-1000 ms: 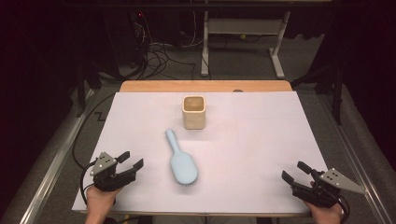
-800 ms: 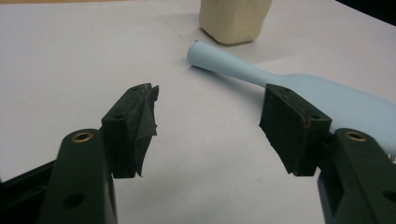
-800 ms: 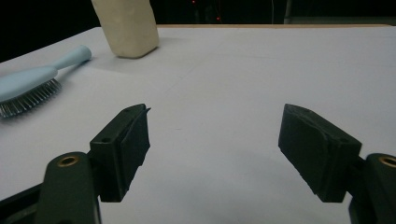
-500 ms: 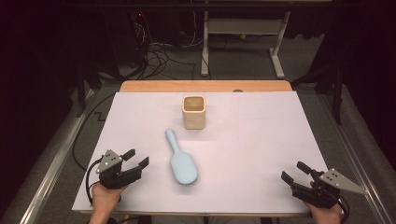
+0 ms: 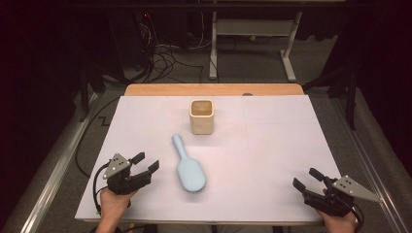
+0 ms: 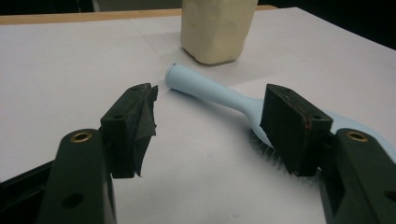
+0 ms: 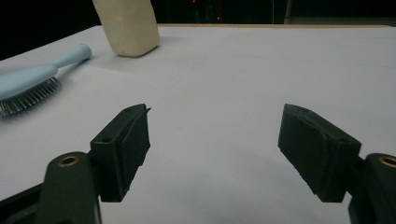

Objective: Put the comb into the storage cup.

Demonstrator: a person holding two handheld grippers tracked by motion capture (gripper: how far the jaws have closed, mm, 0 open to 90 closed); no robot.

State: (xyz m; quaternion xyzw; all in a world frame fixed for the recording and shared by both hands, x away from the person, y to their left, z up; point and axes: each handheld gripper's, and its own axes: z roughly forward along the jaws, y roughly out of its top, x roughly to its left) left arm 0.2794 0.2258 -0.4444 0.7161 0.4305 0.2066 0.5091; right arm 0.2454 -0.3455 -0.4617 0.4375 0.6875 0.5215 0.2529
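On the white-covered desk [image 5: 272, 160], near its front left corner, the left tongs [image 5: 147, 162] stand just beside the pale blue hairbrush [image 5: 188, 170], closer to it than a second ago, when they sat further out toward the desk's edge. Their jaws gape wide with nothing between the pads, and in the left gripper view the brush handle [image 6: 210, 88] runs across the gap beyond the tips while the bristles show under the right jaw. The brush lies bristles down in the front middle of the desk, its handle pointing toward the cream square cup [image 5: 201, 116], which stands upright and well apart from either hand. The right tongs [image 5: 305, 178] rest at the front right corner, jaws likewise wide and empty, unmoved over the same second. That small shift suggests the left hand is lining up on the brush, so the grasp appears to be just beginning; the handle has not yet been touched.
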